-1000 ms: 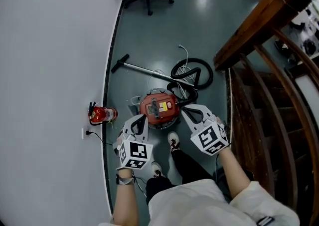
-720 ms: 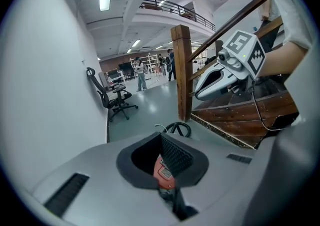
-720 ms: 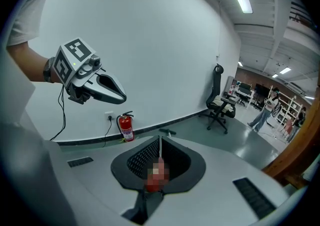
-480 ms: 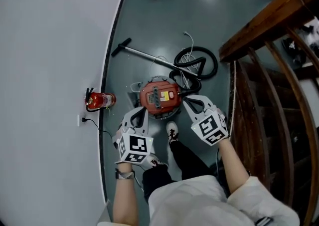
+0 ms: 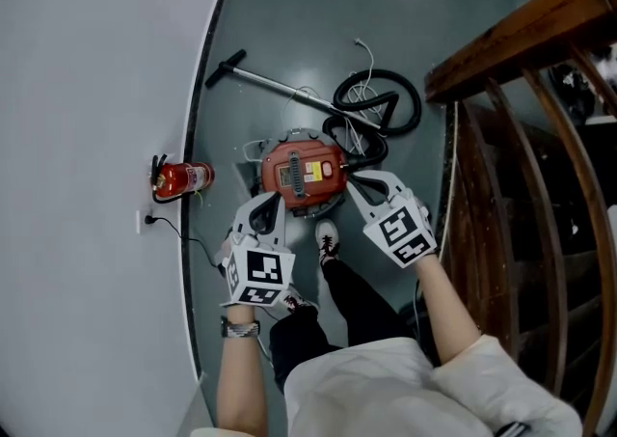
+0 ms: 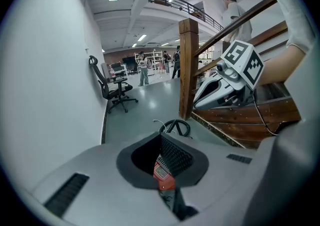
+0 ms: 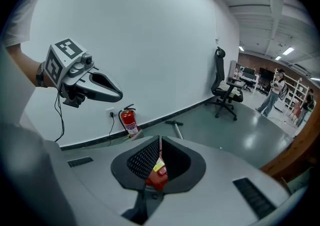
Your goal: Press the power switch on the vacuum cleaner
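The vacuum cleaner point(image 5: 304, 173) is a round red canister with a grey and yellow panel on top, standing on the floor. Its black hose point(image 5: 378, 102) coils behind it and the wand point(image 5: 260, 78) lies toward the wall. My left gripper point(image 5: 269, 207) hangs shut just off the canister's near left edge. My right gripper point(image 5: 353, 184) is shut too, its tip at the canister's right rim. Neither holds anything. In the left gripper view the red canister point(image 6: 162, 172) shows through the closed jaws point(image 6: 161, 137); the right gripper view shows the same point(image 7: 157, 175).
A red fire extinguisher point(image 5: 178, 177) stands by the curved white wall, near a wall socket with a cord. A wooden stair railing point(image 5: 511, 30) runs along the right. The person's shoe point(image 5: 328, 240) is just in front of the canister. An office chair point(image 7: 225, 90) stands further off.
Both grippers have sunk toward the vacuum cleaner, which now sits larger and closer under them. Both jaws stay shut.
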Available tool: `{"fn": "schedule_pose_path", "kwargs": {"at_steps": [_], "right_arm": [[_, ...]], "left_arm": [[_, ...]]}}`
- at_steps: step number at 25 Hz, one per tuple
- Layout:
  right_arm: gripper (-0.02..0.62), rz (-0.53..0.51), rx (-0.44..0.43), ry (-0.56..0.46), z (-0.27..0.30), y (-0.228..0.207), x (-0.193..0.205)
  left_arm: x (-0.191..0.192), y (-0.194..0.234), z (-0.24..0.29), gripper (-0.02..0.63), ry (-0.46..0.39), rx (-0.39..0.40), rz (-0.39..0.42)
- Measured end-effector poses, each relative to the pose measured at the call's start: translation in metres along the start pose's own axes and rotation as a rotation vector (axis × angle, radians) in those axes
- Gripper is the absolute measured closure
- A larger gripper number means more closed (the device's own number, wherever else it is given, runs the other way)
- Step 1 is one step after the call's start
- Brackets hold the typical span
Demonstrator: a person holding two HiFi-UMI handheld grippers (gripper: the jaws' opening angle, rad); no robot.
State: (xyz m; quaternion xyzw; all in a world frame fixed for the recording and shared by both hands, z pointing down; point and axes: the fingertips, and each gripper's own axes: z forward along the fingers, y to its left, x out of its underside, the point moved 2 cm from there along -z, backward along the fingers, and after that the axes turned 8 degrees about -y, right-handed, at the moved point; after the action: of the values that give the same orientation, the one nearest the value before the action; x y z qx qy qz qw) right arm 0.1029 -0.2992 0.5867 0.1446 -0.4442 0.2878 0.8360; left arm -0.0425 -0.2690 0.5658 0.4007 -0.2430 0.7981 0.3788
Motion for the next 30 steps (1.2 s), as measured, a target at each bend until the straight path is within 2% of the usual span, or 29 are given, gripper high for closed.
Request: {"fn": "schedule_pose_path", "kwargs": {"at_steps": [8,19,25,30], "right_arm": [[0.565,0.029,-0.018,0.031,0.021,-0.007,0.029],[0.563,0.089,-0.048,0.067,0.055,-0.012,0.070],[0.563,0.115,-0.086,0.149,0.082,-0.013,0.103],[0.560,0.152,-0.099,0.175,0.097,-0.017,0.118]], "left_arm": [[0.022,-0.001,0.023,0.609,0.030,0.020,-0.012],[0.040,0.003,0.036,0.609,0.049,0.008,-0.054],[0.057,0.000,0.047,0.609,0.078,0.024,-0.059],[0.068,0.002,0.056,0.609,0.104,0.036,-0.051]]}}
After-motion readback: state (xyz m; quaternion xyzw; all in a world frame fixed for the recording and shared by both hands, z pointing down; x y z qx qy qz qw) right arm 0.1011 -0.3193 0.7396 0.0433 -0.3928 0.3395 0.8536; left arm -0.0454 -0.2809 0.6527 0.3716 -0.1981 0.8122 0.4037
